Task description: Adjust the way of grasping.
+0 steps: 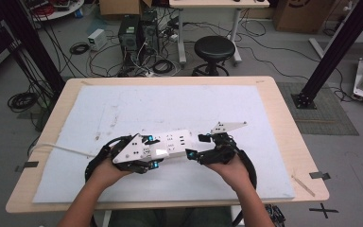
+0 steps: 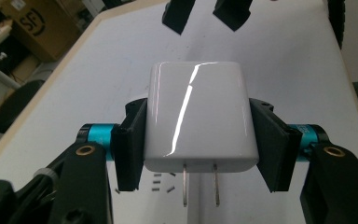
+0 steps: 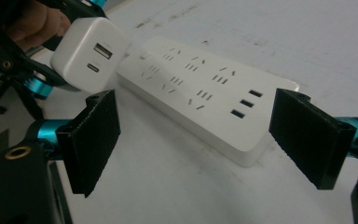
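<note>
Your left gripper [image 2: 196, 140] has the white charger [image 2: 197, 116] clamped square between its two black jaws, one pad pressed on each side, the two metal prongs [image 2: 200, 184] sticking out toward the camera. From the right gripper view, that charger [image 3: 89, 53] hangs just above the near end of the white power strip [image 3: 209, 95], USB ports facing you. Your right gripper [image 3: 196, 140] is spread wide, jaws well apart and gripping nothing, with the strip's USB end lying on the white mat [image 1: 123, 109] between them. From the high view, the power strip [image 1: 172, 142] sits mid-table between your two hands.
</note>
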{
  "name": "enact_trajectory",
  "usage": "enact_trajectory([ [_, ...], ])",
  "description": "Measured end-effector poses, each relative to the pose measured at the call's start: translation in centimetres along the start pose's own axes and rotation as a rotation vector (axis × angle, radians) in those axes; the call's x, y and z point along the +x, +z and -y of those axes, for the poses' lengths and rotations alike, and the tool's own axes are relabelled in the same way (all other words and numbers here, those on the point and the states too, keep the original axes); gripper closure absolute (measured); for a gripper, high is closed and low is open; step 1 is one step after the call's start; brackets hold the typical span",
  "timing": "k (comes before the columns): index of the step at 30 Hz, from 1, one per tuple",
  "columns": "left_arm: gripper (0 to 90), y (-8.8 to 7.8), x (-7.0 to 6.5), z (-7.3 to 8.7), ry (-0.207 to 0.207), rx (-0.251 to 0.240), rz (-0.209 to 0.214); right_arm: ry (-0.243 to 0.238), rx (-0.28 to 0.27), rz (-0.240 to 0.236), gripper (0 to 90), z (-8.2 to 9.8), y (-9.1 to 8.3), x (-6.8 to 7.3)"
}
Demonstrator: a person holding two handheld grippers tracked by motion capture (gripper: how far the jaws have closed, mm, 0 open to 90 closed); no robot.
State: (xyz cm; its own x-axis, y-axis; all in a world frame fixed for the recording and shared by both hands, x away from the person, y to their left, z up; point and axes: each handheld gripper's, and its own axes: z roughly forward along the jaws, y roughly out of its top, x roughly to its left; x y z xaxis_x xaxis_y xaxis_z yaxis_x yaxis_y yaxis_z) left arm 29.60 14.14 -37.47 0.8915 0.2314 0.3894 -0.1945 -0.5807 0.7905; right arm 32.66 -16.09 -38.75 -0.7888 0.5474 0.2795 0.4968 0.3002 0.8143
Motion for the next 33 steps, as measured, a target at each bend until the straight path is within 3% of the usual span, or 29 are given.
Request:
enact_trajectory([
  [8,42.4,0.8,-1.7,-0.9,0.086,-0.016,-0.032,0.118,-0.042,-0.182,16.4,0.5,0.8,0.5],
  [9,42.4,0.9,-1.9,-1.0,0.096,-0.012,-0.030,0.118,-0.042,-0.182,16.4,0.5,0.8,0.5],
  [10,42.4,1.0,-2.1,-1.1,0.109,-0.013,-0.040,0.144,-0.052,-0.227,16.4,0.7,1.0,0.7],
  [16,42.4,1.6,-3.2,-1.5,0.161,-0.024,-0.060,0.171,-0.057,-0.305,16.4,1.1,1.8,1.1],
  [18,42.4,1.7,-3.4,-1.6,0.177,-0.027,-0.060,0.190,-0.056,-0.353,16.5,1.3,2.4,1.3],
  [19,42.4,1.7,-3.7,-1.8,0.199,-0.032,-0.071,0.194,-0.046,-0.362,16.9,1.4,2.5,1.3],
  [21,42.4,1.7,-3.7,-1.9,0.202,-0.035,-0.062,0.203,-0.045,-0.377,16.9,1.4,2.7,1.4],
  [23,42.4,1.6,-4.1,-2.2,0.224,-0.062,-0.068,0.205,-0.044,-0.433,17.6,1.5,3.3,1.5],
  [26,42.4,1.5,-4.2,-2.4,0.232,-0.069,-0.071,0.198,-0.042,-0.456,25.0,1.6,3.5,1.7],
  [29,42.4,1.5,-4.2,-2.5,0.238,-0.065,-0.073,0.205,-0.056,-0.494,41.0,1.7,3.6,1.8],
  [33,42.4,1.5,-4.3,-2.5,0.247,-0.065,-0.070,0.225,-0.073,-0.534,48.1,1.8,3.6,1.6],
])
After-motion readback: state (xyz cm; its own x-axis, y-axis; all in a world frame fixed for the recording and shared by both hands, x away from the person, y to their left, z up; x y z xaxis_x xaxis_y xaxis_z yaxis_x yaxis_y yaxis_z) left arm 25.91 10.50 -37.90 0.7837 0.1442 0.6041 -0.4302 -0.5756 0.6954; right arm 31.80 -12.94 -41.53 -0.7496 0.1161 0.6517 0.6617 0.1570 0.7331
